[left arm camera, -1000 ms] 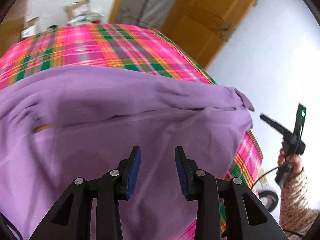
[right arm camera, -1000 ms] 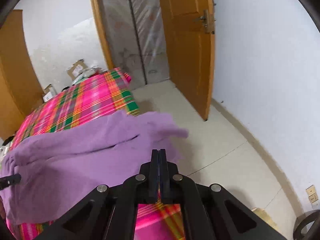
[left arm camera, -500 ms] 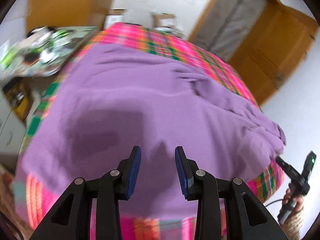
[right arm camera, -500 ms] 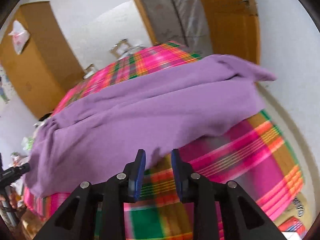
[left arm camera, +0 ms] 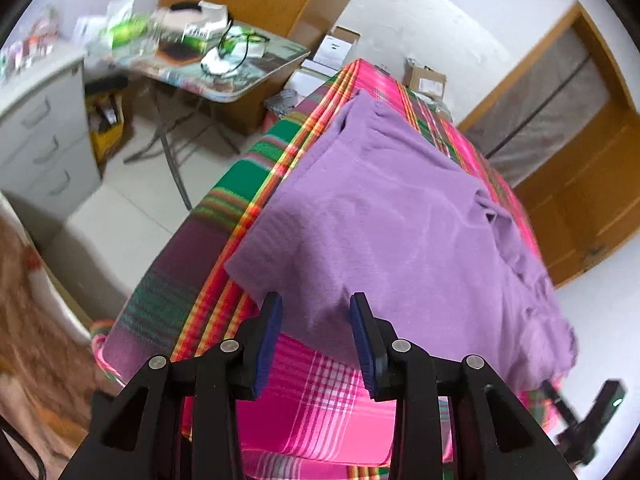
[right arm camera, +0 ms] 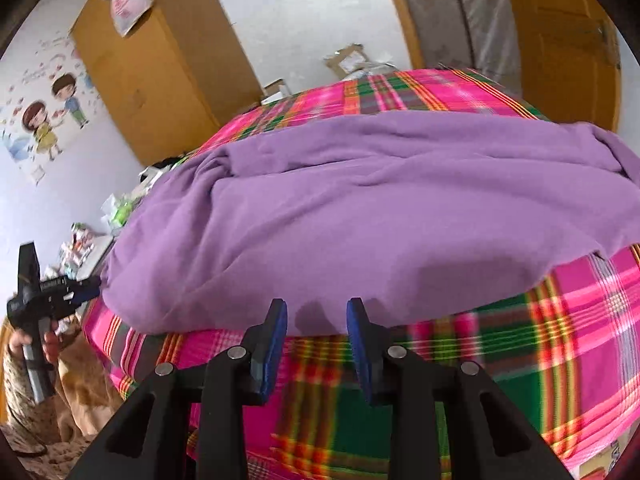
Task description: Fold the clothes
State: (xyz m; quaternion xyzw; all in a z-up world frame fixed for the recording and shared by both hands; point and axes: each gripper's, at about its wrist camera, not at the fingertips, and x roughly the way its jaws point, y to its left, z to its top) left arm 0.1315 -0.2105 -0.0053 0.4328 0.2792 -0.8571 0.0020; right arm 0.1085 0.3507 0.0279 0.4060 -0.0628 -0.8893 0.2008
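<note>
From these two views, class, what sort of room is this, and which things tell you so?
Probably a lived-in bedroom at home: a bed under a plaid cover with a purple garment spread on it, a cluttered folding table beside it, and cartoon stickers on the wall.

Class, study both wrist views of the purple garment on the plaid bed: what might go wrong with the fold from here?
1. The purple garment lies bunched and creased, so a fold could trap wrinkles.
2. Both the left gripper and right gripper hang open at its near hem; closing there could pinch the plaid bedcover too.
</note>
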